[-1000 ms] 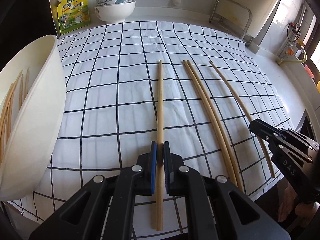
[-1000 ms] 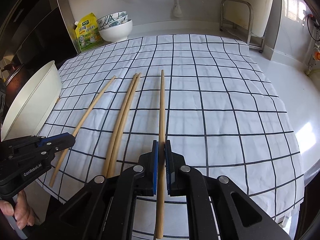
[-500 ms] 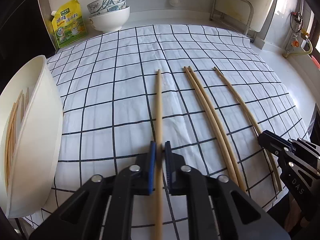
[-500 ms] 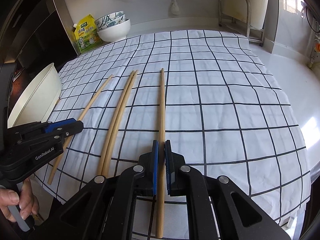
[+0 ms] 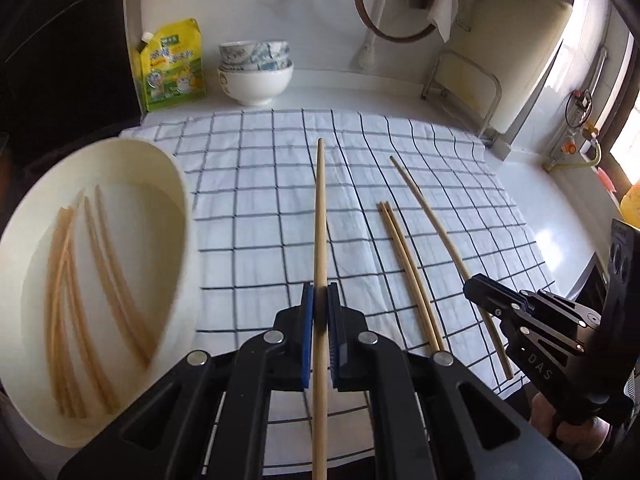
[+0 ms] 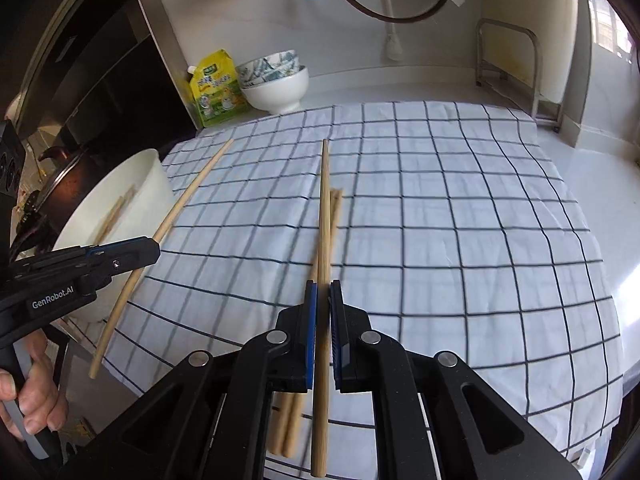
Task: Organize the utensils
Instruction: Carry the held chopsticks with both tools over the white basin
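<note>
My left gripper (image 5: pixel 319 308) is shut on a wooden chopstick (image 5: pixel 320 216) and holds it raised over the checked cloth (image 5: pixel 260 216), just right of the white tub (image 5: pixel 176 280) that holds several chopsticks. My right gripper (image 6: pixel 323 304) is shut on another chopstick (image 6: pixel 325 208), also raised. A pair of chopsticks (image 5: pixel 404 264) lies on the cloth between the two; in the right wrist view the pair (image 6: pixel 288 420) shows under my held stick. The left gripper (image 6: pixel 136 252) and its chopstick (image 6: pixel 188 192) show in the right wrist view, the right gripper (image 5: pixel 480 288) in the left.
A yellow pouch (image 5: pixel 172 68) and stacked bowls (image 5: pixel 256 76) stand at the back of the counter. A metal rack (image 5: pixel 464 88) stands at the back right. A dark pot (image 6: pixel 64 168) sits left of the tub. The cloth's front edge hangs over the counter edge.
Both grippers have lifted their chopsticks off the cloth. The left one has moved toward the white tub, whose inside now shows. The pair on the cloth has not moved.
</note>
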Tool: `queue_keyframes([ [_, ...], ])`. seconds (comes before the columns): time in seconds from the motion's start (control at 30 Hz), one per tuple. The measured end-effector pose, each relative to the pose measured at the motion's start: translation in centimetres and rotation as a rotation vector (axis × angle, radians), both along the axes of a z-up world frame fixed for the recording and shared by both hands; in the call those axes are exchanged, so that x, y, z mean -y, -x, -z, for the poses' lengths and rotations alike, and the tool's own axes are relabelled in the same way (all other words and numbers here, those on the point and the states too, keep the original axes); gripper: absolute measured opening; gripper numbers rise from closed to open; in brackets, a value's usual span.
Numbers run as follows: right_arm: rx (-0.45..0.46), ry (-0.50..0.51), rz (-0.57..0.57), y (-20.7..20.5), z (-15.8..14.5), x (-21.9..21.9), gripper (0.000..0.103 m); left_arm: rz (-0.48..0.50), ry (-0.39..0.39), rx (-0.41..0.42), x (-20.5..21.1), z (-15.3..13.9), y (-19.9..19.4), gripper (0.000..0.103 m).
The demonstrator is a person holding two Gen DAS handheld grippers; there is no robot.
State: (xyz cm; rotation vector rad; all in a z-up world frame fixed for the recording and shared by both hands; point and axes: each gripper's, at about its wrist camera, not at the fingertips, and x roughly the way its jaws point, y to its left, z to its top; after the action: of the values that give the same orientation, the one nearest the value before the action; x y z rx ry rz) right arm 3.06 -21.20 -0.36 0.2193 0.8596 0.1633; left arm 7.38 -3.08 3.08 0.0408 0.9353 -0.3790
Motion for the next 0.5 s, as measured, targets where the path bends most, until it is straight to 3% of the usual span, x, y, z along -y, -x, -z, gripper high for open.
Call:
queue_keyframes([
  [0.1, 0.041, -0.049, -0.074, -1.6, -2.2, -2.9, 0.006, -0.066, -0.022, 0.074, -3.6, -2.6, -0.2, 0.007],
  [0.23, 0.073, -0.090, -0.190, -4.3, -4.1, -8.4, 0.006, -0.165, -0.060, 0.111, -8.8, -3.9, -1.1, 0.008],
  [0.37, 0.052, -0.137, -0.286, -7.2, -4.3, -14.2, 0.006, -0.246, -0.082, 0.114, -13.4, -3.3, -2.0, 0.008],
  [0.5, 0.029, -0.122, -0.343, -9.2, -3.8, -19.3, 0.006, -0.294, -0.084, 0.082, -16.9, -1.8, -3.6, 0.008],
])
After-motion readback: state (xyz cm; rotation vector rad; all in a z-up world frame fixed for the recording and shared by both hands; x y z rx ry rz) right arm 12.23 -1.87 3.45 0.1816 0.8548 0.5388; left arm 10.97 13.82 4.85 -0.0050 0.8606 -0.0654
